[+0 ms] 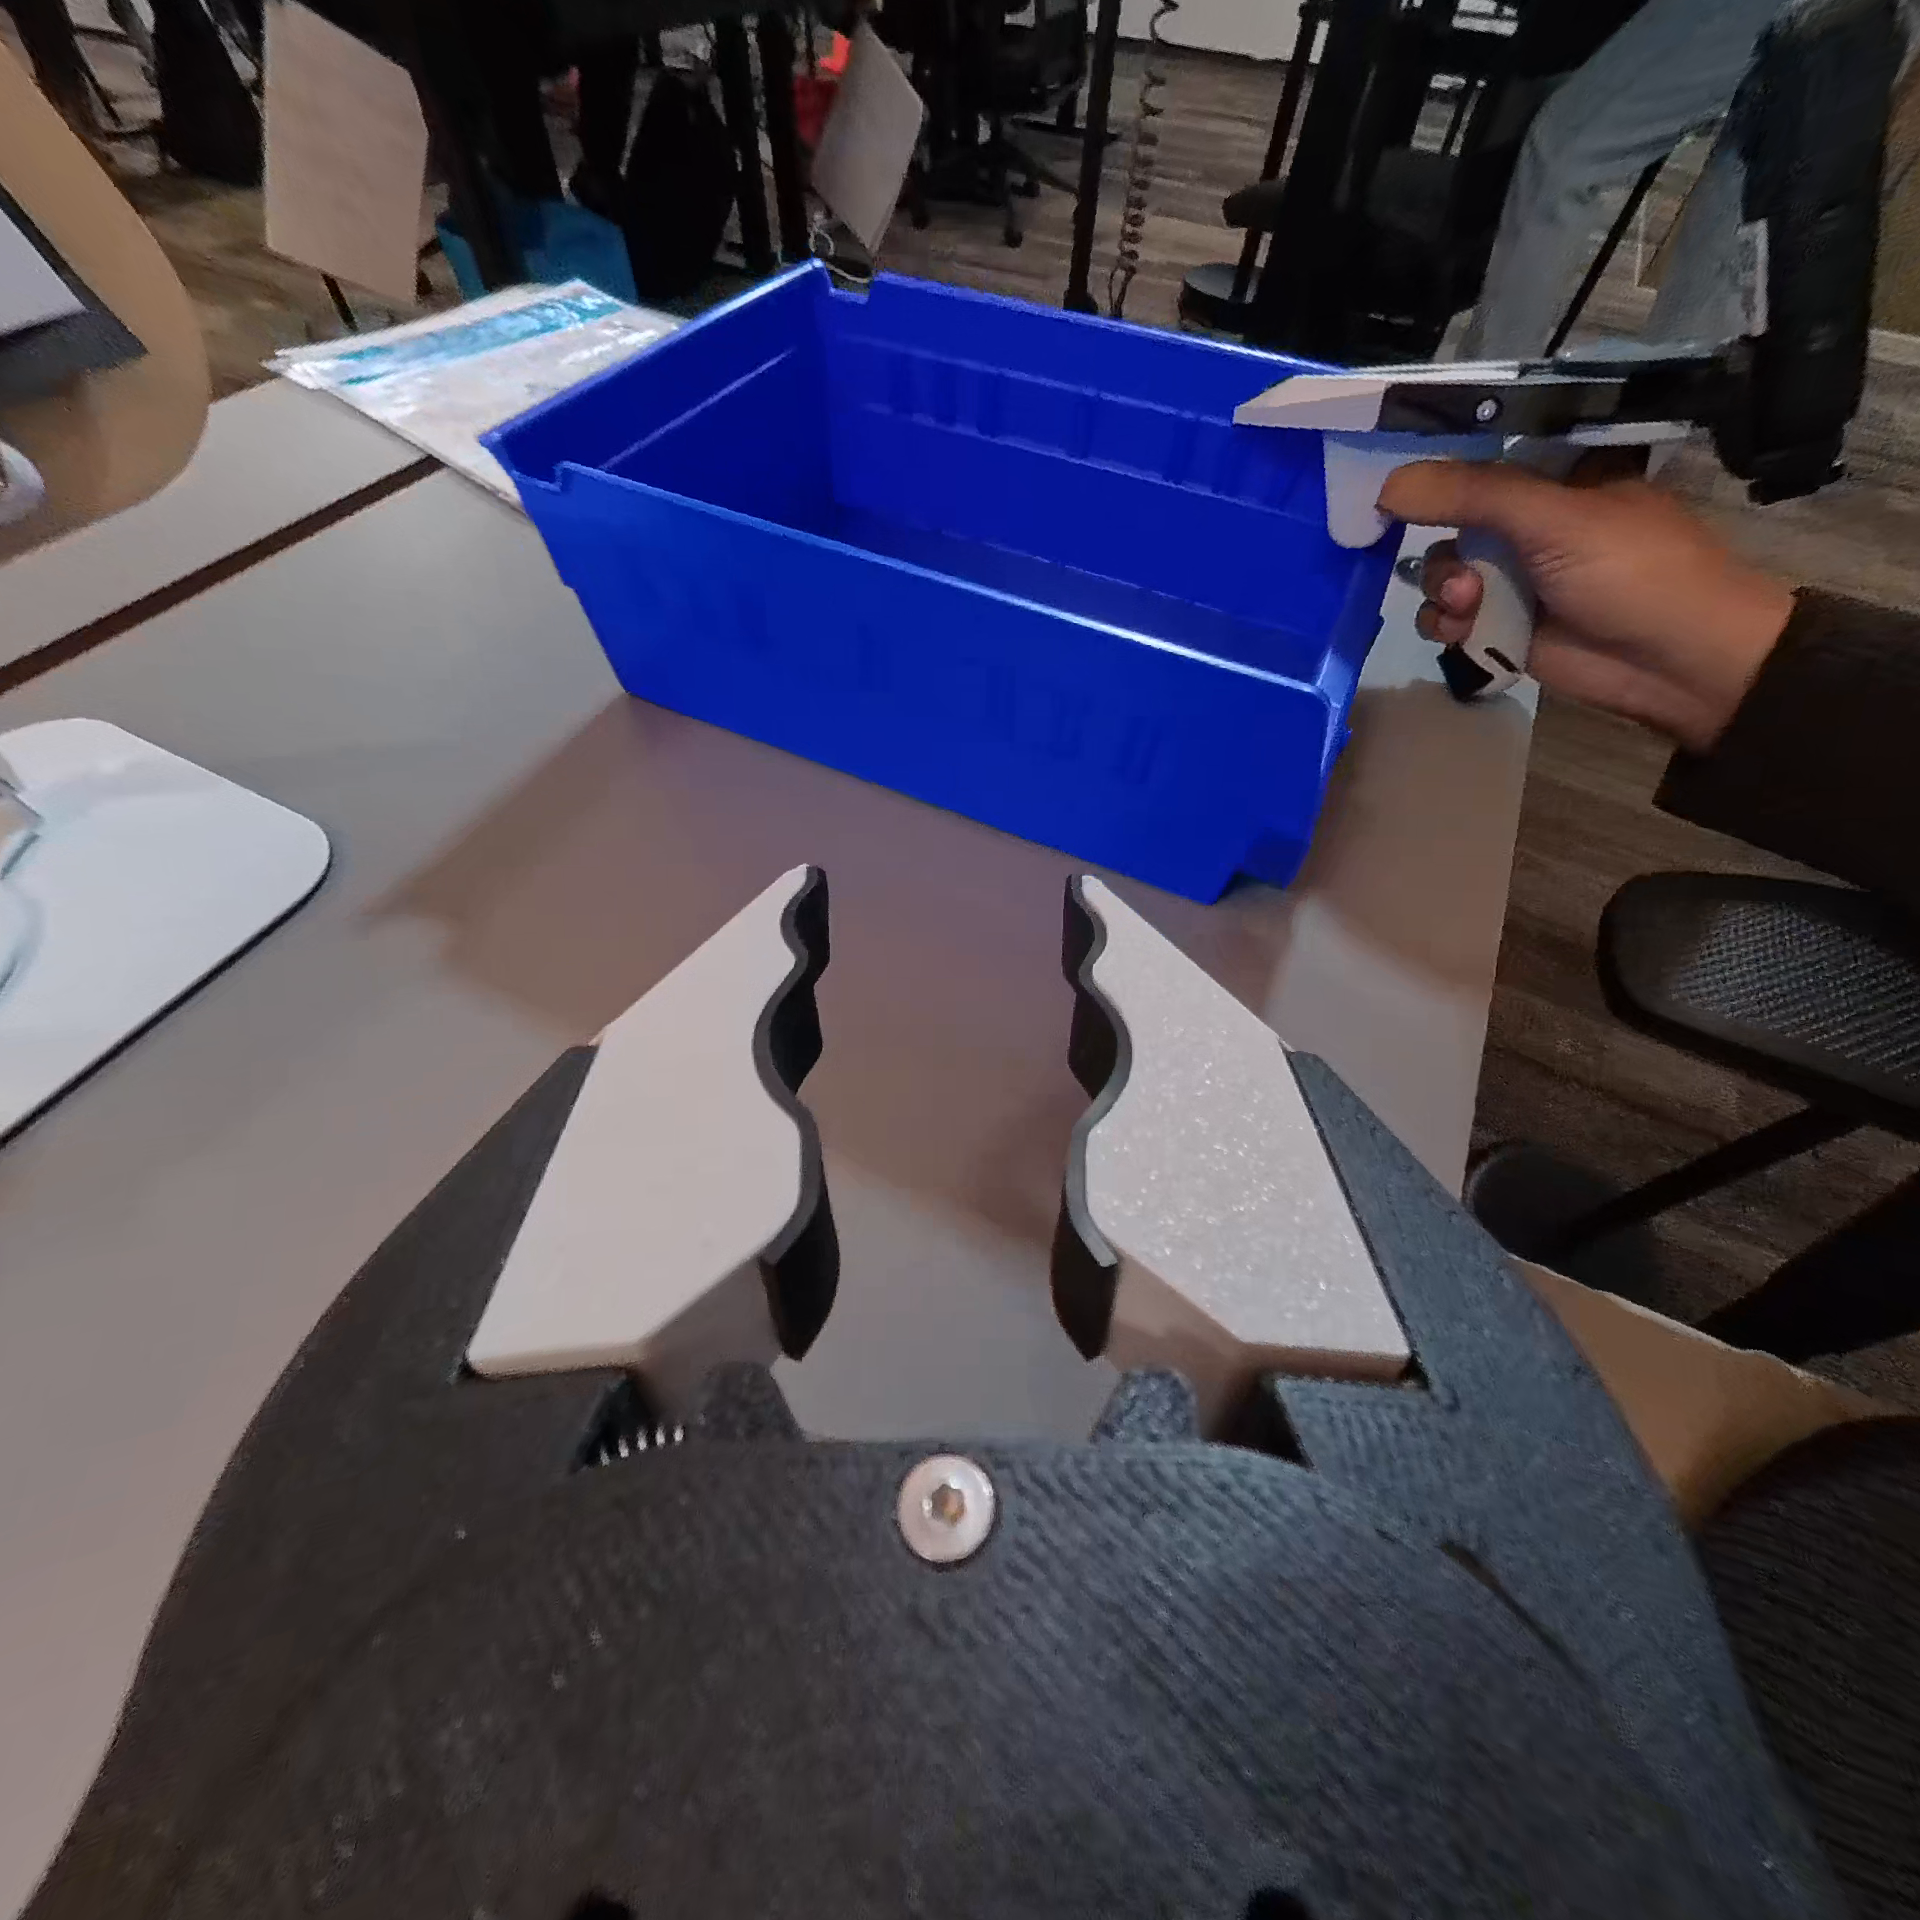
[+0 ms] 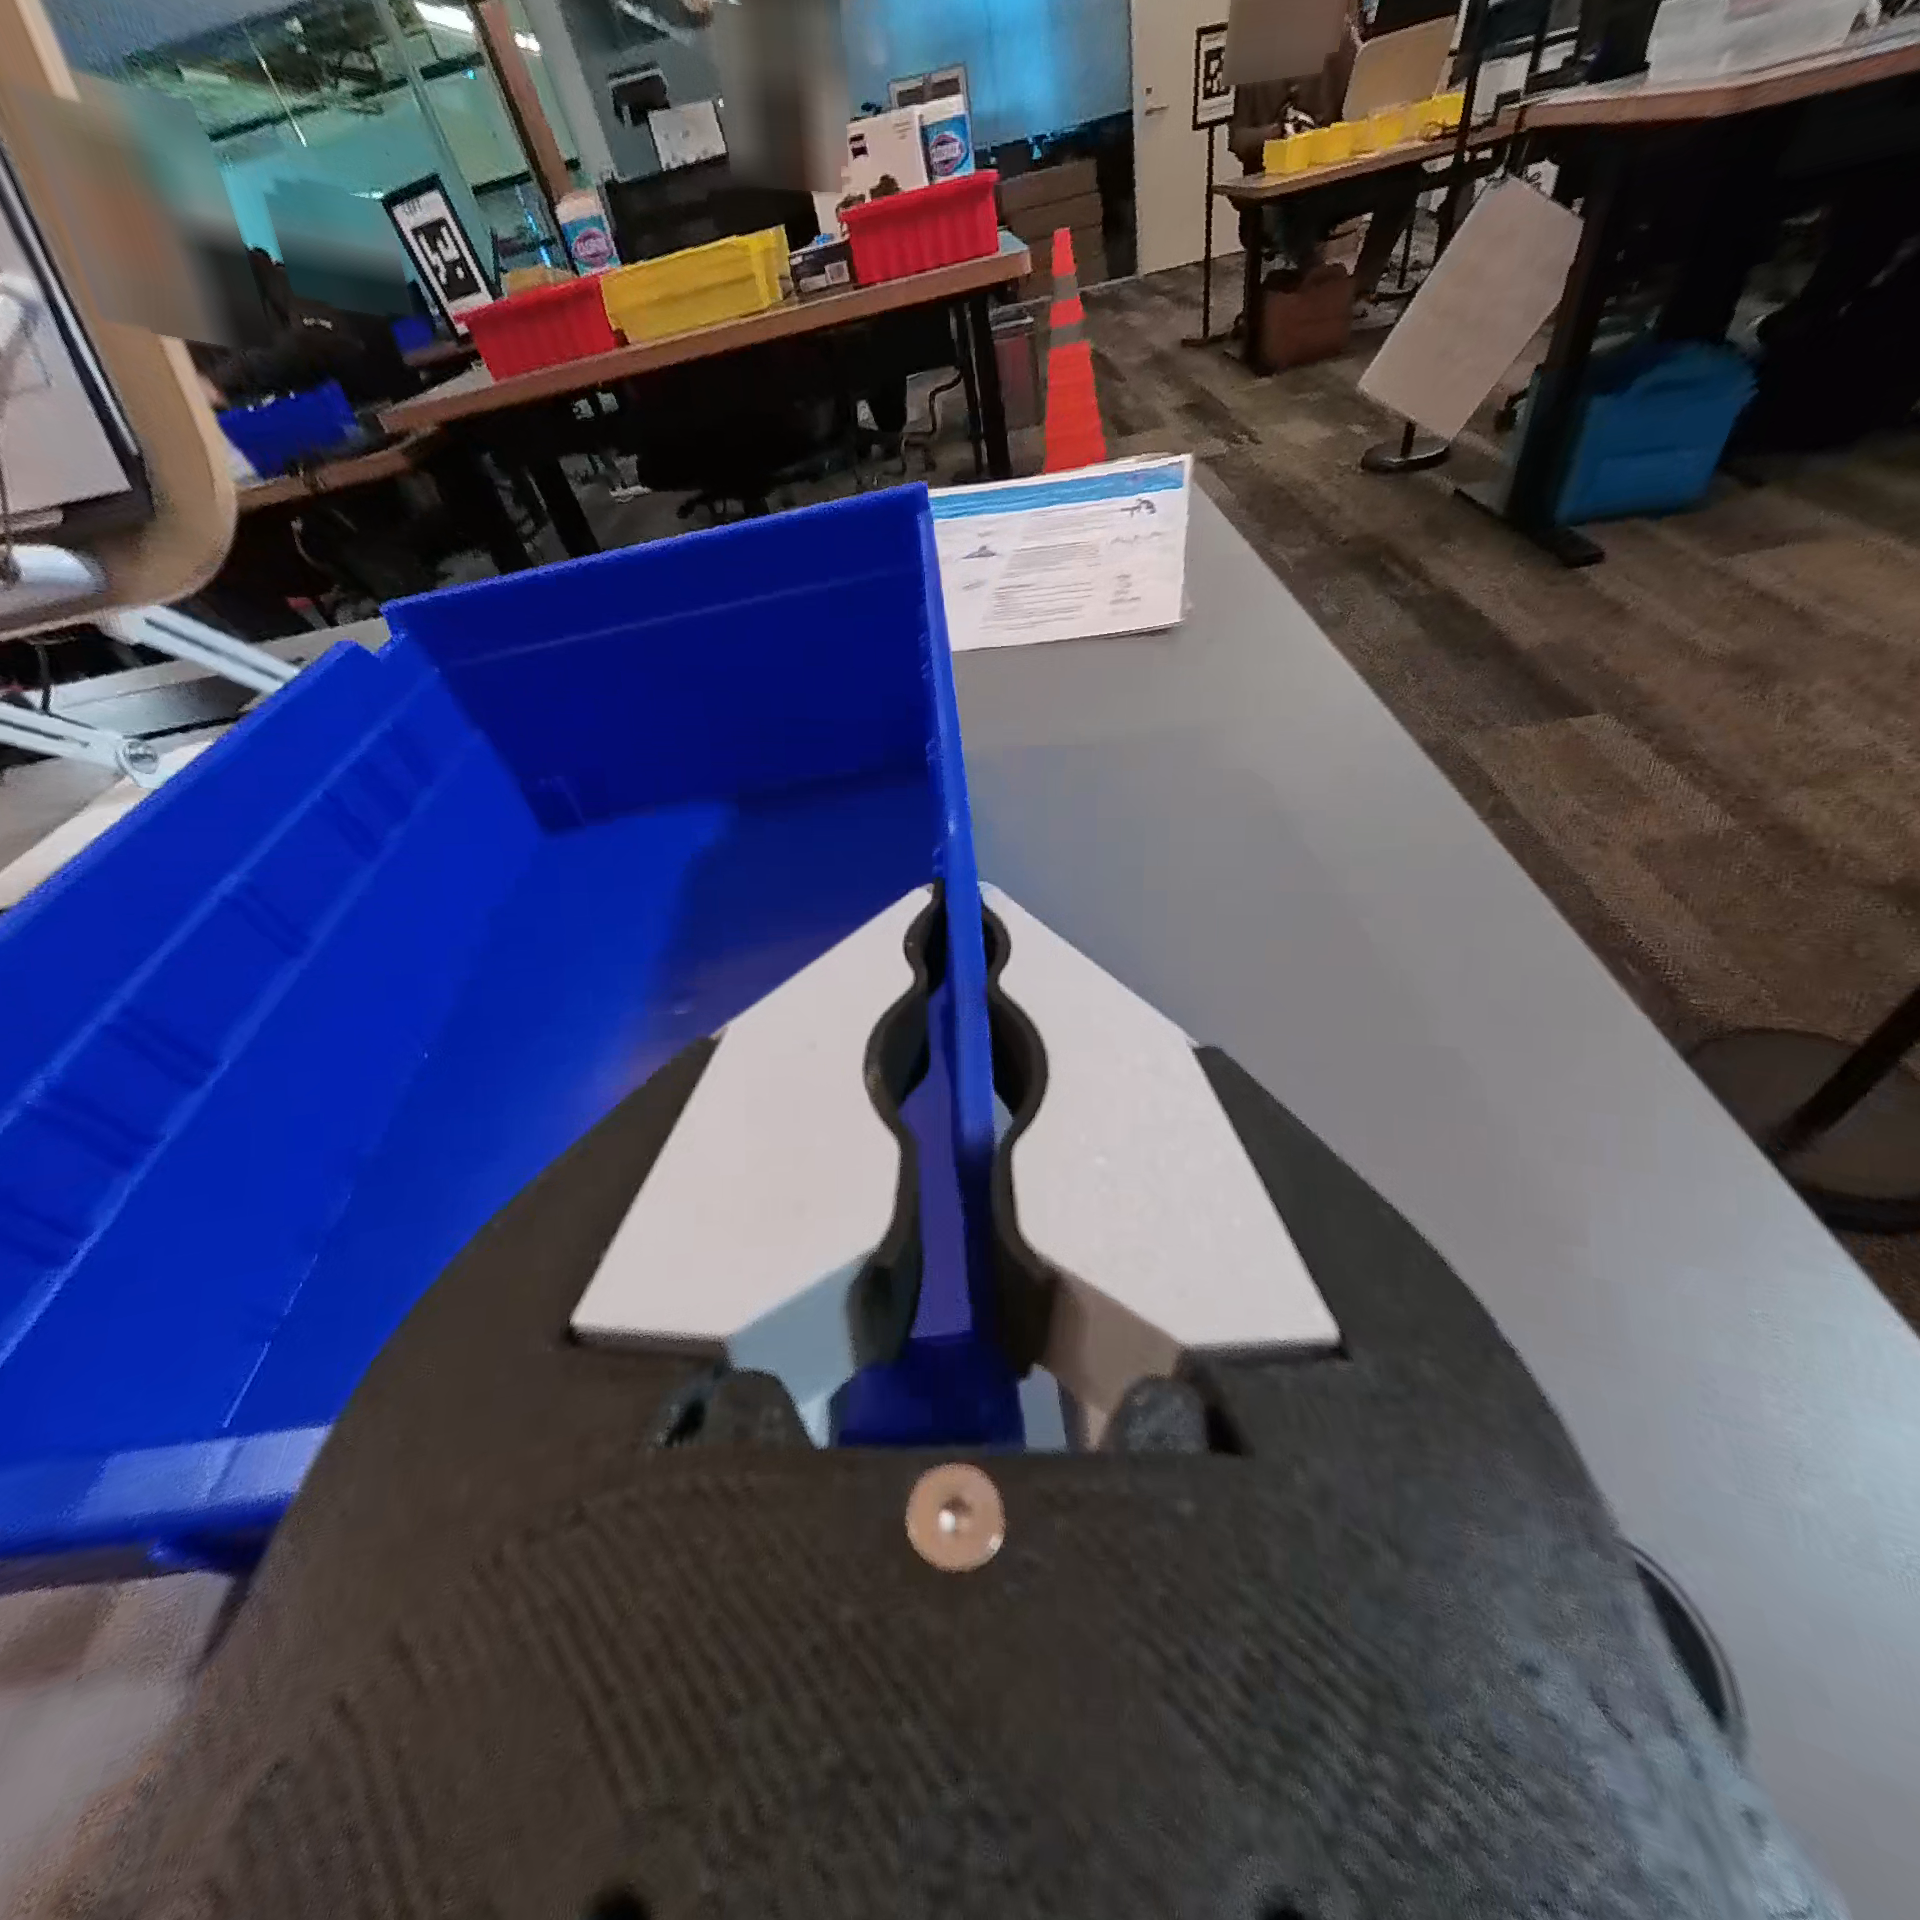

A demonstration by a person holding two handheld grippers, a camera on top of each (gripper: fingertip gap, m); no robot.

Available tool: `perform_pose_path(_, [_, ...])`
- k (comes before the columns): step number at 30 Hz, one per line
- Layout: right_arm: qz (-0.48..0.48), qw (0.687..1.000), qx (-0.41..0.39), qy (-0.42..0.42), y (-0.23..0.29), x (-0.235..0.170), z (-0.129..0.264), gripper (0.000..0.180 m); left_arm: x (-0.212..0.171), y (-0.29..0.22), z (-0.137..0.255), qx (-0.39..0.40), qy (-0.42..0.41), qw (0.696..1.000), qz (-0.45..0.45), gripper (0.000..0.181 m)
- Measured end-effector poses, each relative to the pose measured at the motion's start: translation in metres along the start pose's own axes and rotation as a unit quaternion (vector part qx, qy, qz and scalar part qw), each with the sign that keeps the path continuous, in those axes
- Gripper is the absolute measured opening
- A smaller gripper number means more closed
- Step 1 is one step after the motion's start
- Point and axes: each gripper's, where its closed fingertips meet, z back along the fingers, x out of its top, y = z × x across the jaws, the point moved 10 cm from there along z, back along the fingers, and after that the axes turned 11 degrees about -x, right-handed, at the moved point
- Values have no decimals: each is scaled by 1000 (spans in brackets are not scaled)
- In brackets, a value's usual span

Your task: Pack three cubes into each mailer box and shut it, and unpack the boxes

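A blue plastic bin stands on the grey table; what I see of its inside holds nothing. My left gripper is open and empty, hovering over the table a little short of the bin's near wall. My right gripper is shut on the bin's far long wall, one finger inside and one outside. It also shows in the left wrist view at the bin's far right corner, held by a hand. No cubes or mailer boxes are in view.
A printed sheet in a clear sleeve lies behind the bin, also in the right wrist view. A white monitor base sits at the left. An office chair stands past the table's right edge. Left tips to right tips: about 30 cm.
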Motion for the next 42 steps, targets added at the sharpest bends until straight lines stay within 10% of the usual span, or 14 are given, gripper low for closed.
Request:
perform_pose_path(24, [-28, 1000, 6, 4, -46, 8, -6, 3, 2, 0, 6, 26, -1, 1000, -6, 41])
perform_pose_path(31, [-1, 999, -11, -49, -20, 50, 26, 72, 0, 3, 5, 40, 1, 999, -7, 41])
perform_pose_path(36, [75, 991, 46, -99, 70, 84, 66, 67, -1, 3, 8, 46, -2, 999, 3, 41])
perform_pose_path(42, [33, 965, 255, -51, 199, 55, 73, 7, -20, 4, 40, 93, -11, 995, 45, 41])
